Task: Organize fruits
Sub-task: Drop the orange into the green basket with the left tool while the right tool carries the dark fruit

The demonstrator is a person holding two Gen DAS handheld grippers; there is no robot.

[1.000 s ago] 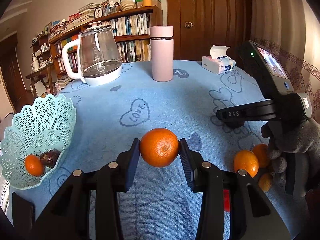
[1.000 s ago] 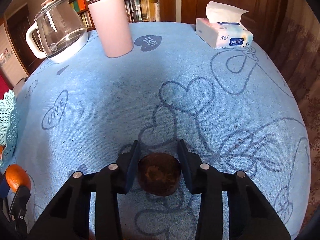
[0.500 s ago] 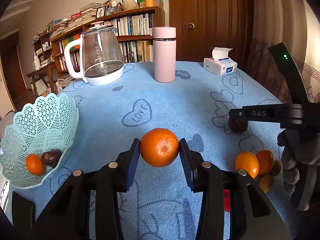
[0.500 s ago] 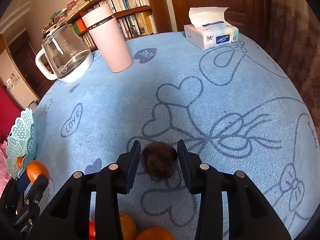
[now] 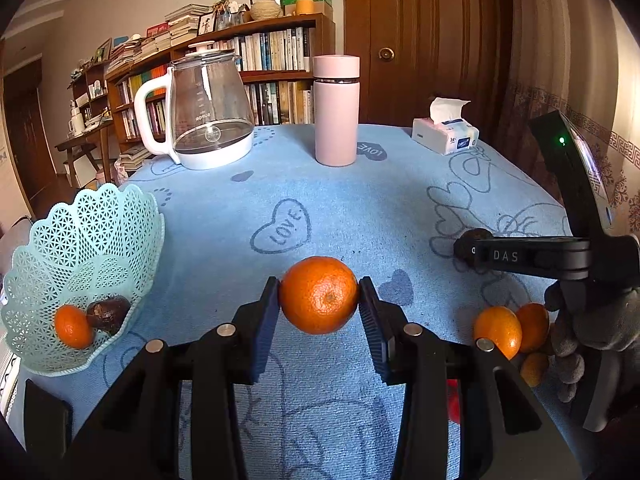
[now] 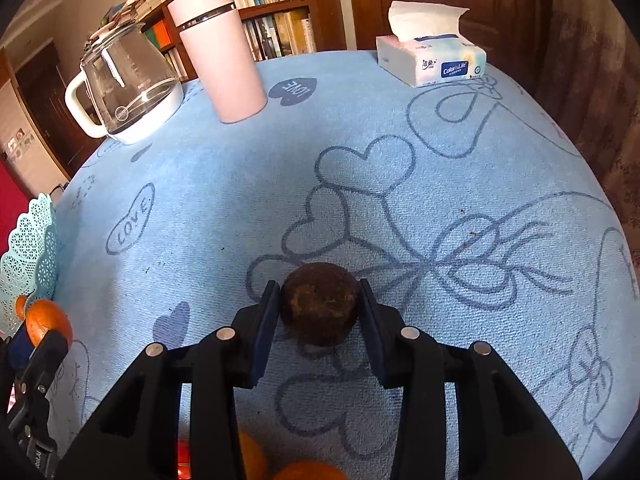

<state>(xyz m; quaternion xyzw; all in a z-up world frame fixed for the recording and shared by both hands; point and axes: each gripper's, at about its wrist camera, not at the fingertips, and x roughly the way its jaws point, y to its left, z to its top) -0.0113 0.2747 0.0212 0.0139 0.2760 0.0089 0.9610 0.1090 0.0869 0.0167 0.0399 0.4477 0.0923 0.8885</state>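
Observation:
My left gripper (image 5: 319,300) is shut on an orange (image 5: 320,286), held above the blue tablecloth (image 5: 248,208). The right gripper (image 6: 319,312) is shut on a dark brown round fruit (image 6: 318,296) just over the cloth. In the left wrist view that gripper (image 5: 466,249) reaches in from the right, gripped by a gloved hand (image 5: 592,328). A pale green lattice basket (image 5: 88,224) at the left holds a small orange (image 5: 72,327) and a dark fruit (image 5: 108,312). Several oranges (image 5: 498,330) lie together on the cloth below the right gripper.
At the back of the table stand a glass kettle (image 5: 204,112), a pink flask (image 5: 336,112) and a tissue box (image 5: 446,136). Bookshelves and a wooden door are behind. The table edge curves away on the right (image 6: 600,200).
The right gripper has closed on the dark fruit and lifted and tilted with it. The left gripper keeps its orange and has barely shifted.

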